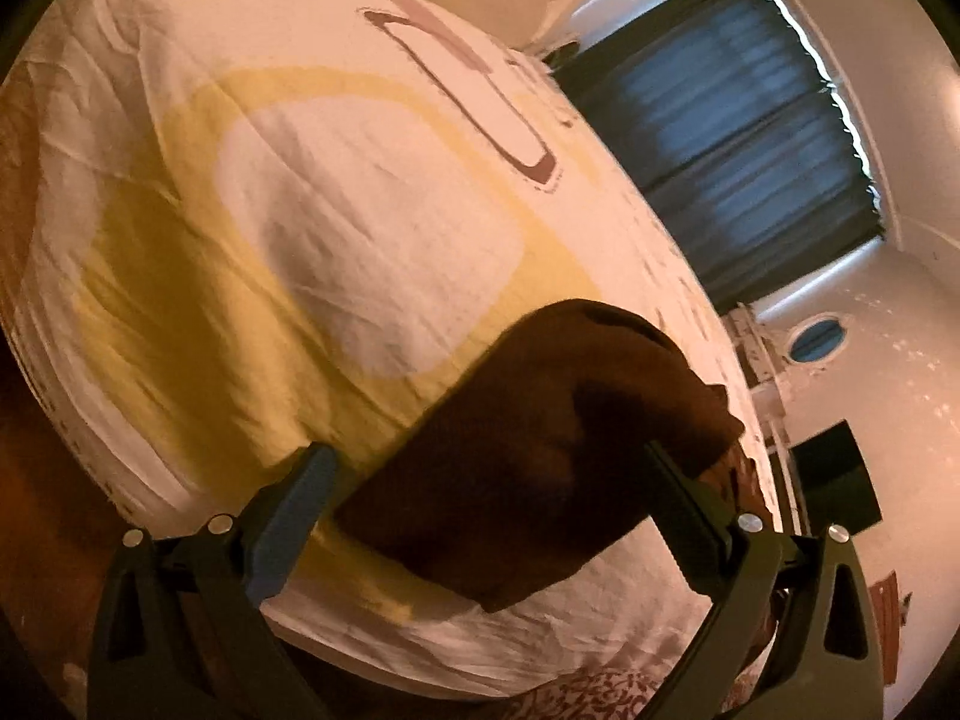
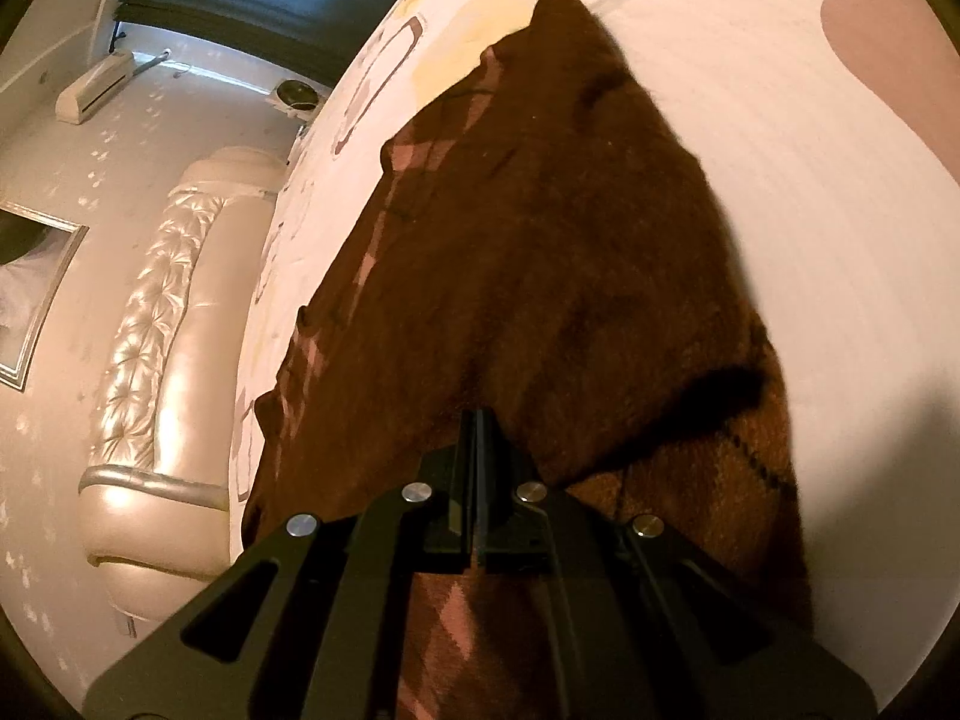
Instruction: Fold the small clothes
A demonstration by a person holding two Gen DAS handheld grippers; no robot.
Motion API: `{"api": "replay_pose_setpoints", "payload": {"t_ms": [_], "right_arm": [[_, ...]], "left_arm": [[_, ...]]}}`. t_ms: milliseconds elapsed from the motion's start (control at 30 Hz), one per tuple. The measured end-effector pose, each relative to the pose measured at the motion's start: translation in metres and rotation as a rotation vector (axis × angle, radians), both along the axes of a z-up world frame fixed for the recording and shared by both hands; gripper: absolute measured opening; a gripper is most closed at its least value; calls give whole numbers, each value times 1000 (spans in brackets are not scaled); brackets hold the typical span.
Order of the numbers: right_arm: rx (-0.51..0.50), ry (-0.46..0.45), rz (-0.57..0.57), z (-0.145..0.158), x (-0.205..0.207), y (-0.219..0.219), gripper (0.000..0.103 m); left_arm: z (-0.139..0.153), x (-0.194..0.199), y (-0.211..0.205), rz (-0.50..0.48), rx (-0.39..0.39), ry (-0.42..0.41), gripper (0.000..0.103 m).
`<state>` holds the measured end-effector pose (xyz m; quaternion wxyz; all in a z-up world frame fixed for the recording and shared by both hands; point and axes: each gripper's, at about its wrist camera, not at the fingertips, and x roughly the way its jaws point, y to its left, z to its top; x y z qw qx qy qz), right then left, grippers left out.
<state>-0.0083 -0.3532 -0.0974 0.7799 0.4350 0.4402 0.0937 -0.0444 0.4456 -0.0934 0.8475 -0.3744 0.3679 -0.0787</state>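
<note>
A dark brown knitted garment [image 2: 540,252] with a pink-and-brown argyle pattern lies on the bed. In the right wrist view a plain brown layer is folded over the patterned part. My right gripper [image 2: 477,420] is shut, and the edge of that top layer runs into its fingertips. In the left wrist view the same garment [image 1: 540,420] lies as a brown heap near the bed's edge. My left gripper [image 1: 492,474] stands wide open, one finger [image 1: 300,498] on each side of the heap, and its pads do not press on the cloth.
The bed cover [image 1: 336,228] is white with yellow and grey shapes. A padded cream headboard [image 2: 162,324] stands at the left of the right wrist view. Dark curtains [image 1: 738,138] hang beyond the bed. A small black box [image 1: 834,480] sits by the wall.
</note>
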Motion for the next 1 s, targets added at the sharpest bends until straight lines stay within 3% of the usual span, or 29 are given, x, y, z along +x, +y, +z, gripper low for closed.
{"api": "replay_pose_setpoints", "payload": {"t_ms": [67, 233, 467, 533, 633, 733, 833, 867, 900, 933, 1000], "right_arm": [[2, 4, -7, 0, 0, 0, 0], [1, 4, -21, 0, -1, 1, 0], [3, 9, -33, 0, -1, 2, 0], [4, 6, -37, 0, -1, 2, 0], [4, 1, -43, -1, -2, 3, 0], [3, 1, -46, 0, -3, 3, 0], [4, -2, -48, 0, -3, 3, 0], [4, -3, -49, 0, -3, 3, 0], [4, -4, -50, 0, -4, 4, 0], [5, -5, -51, 0, -4, 4, 0], [7, -4, -52, 0, -4, 4, 0]], "left_arm": [[-6, -4, 2, -26, -60, -14, 99], [-23, -5, -6, -71, -124, -20, 98], [-28, -14, -2, -12, -287, -113, 98], [-28, -17, -2, -8, -294, -120, 94], [-26, -15, -9, 17, -268, -85, 84], [-24, -12, -15, 40, -245, -26, 67], [-25, -17, -11, 72, -205, 55, 34], [-26, -20, -7, 93, -203, 99, 15], [-29, -24, 0, 104, -227, 126, 7], [-30, -27, 6, 112, -286, 133, 5], [-21, -32, 12, 128, -312, 125, 4]]}}
